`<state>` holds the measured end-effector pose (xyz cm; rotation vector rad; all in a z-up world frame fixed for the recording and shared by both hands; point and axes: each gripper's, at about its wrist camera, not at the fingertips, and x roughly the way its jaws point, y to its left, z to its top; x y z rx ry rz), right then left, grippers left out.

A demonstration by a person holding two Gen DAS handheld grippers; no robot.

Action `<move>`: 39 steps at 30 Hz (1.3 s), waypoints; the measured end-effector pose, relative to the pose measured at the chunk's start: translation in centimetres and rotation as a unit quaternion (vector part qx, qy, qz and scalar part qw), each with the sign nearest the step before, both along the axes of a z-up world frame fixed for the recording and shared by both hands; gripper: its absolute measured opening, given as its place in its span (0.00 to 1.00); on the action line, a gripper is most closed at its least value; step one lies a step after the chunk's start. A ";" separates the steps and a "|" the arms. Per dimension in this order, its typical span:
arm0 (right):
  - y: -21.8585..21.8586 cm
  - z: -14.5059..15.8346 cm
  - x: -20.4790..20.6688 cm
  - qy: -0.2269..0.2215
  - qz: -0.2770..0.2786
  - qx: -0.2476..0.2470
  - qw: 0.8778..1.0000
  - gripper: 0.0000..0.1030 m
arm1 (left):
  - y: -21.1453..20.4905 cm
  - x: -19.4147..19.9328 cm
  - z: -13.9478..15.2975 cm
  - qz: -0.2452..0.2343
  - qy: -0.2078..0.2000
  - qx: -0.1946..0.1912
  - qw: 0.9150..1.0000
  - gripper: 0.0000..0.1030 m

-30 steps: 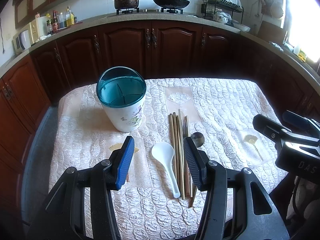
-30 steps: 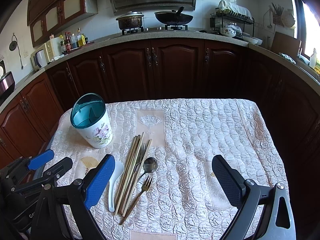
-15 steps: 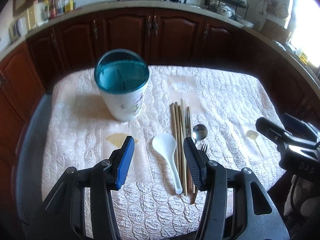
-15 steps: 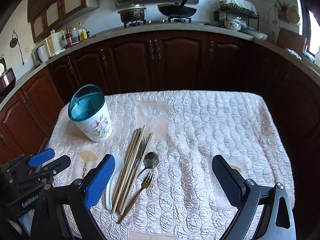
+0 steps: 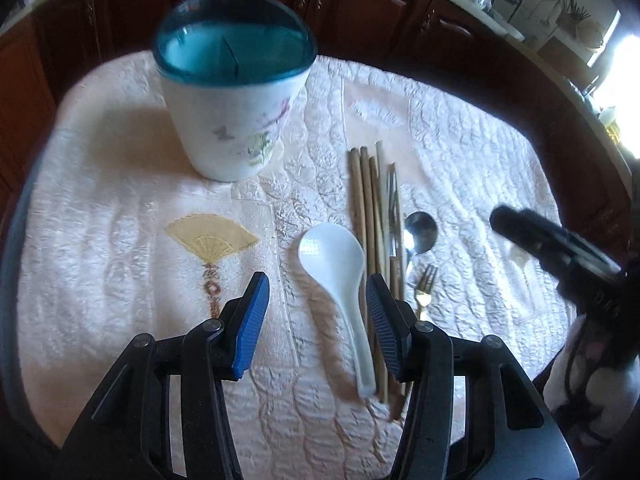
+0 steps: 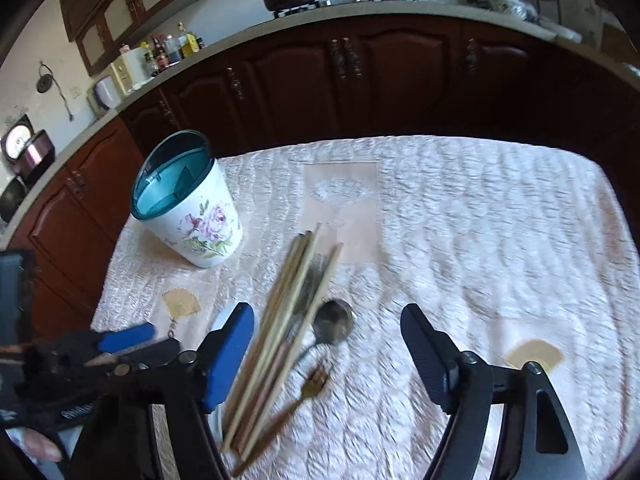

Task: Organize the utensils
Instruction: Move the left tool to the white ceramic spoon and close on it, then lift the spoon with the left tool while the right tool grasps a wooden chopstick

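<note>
Left wrist view, from the left side across: the utensil holder [image 5: 234, 104], white with a teal rim and inner dividers, stands upright on the quilted tablecloth [image 5: 100, 240], well apart from the loose utensils. Next comes the left gripper [image 5: 316, 312], its jaws spread and holding nothing, poised over the white ladle spoon [image 5: 336, 264] so that the handle runs between the blue pads. Just beside the spoon lie the bamboo chopsticks [image 5: 366, 208], bundled lengthwise, then a silver spoon [image 5: 420, 230] and a small gold fork [image 5: 426, 286] touching or overlapping them. At the far right the right gripper [image 6: 328, 356] hovers over that same pile, jaws wide apart and empty.

The likely trouble is crowding. The white spoon's handle sits tight against the chopsticks, so a closing pad could catch a stick as well, dragging it or scattering the bundle across the cloth. The spoon looks smooth and glossy; a pinch on its narrow handle may let it pivot or slip. With both grippers near one cluster, they could also knock together, and the soft quilting may snag a fingertip.
</note>
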<state>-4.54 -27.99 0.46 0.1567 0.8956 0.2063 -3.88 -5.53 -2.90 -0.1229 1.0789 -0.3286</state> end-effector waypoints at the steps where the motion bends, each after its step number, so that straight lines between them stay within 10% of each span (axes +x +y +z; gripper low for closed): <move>1: 0.0 -0.4 0.7 0.004 0.007 0.007 1.000 0.62 | -0.1 0.5 -0.4 -0.001 0.001 -0.002 1.000 0.45; 7: 0.4 -3.0 5.0 0.042 0.029 0.043 0.998 0.47 | -0.6 2.8 -1.9 -0.014 0.008 -0.001 1.000 0.42; 31: 2.9 -6.7 13.3 0.086 0.054 0.050 0.994 0.40 | -2.3 4.8 -4.9 -0.041 0.039 0.023 0.998 0.42; 39: 1.8 -7.8 14.8 0.103 0.054 0.092 0.989 0.11 | -3.1 4.8 -4.9 -0.075 0.038 0.018 0.996 0.19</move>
